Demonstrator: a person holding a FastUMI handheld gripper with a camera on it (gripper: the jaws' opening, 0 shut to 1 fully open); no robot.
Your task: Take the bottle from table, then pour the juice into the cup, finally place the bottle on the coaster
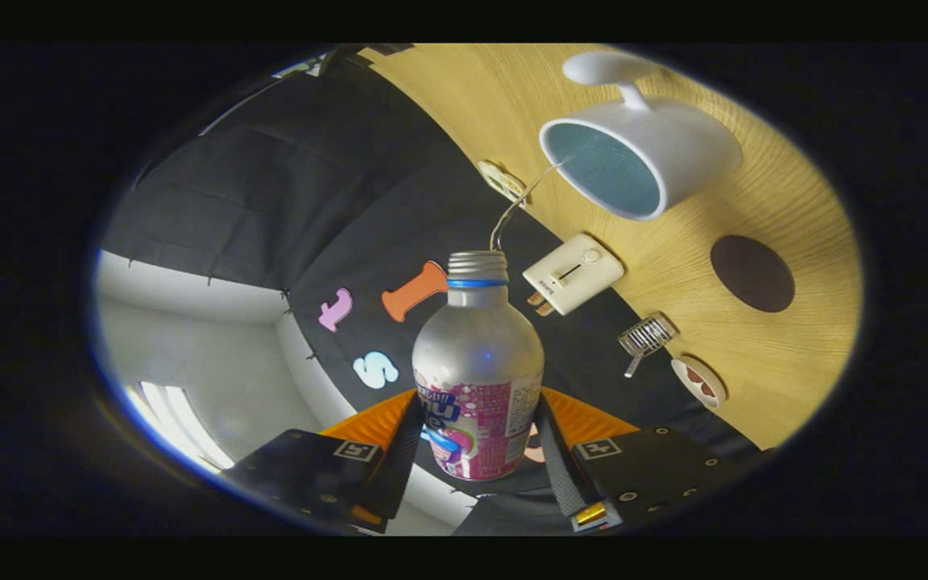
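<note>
While the whole view is rolled hard to one side, so that the wooden tabletop point(762, 209) climbs up past the far side of the scene, the gripper point(476, 451) holds the bottle point(478, 362) tipped toward the cup point(641, 137). Its two fingers point(399, 451) pinch the bottle at the labelled lower body, one pressed on each flank.

The bottle is silvery metal with a rounded shoulder, a pink and white printed label around its lower half, a blue ring at the neck and a threaded mouth with no cap on it. A thin stream of juice point(520, 201) arcs from the mouth into the cup's opening.

The cup is white outside, pale blue inside, with a handle on the side away from the bottle, and it stands on the tabletop beyond the fingers. A round dark brown coaster point(752, 274) lies on the wood near the cup. A small white toaster point(573, 274), a little wire rack point(648, 337) and a small dish point(699, 380) sit along the tabletop's edge.
</note>
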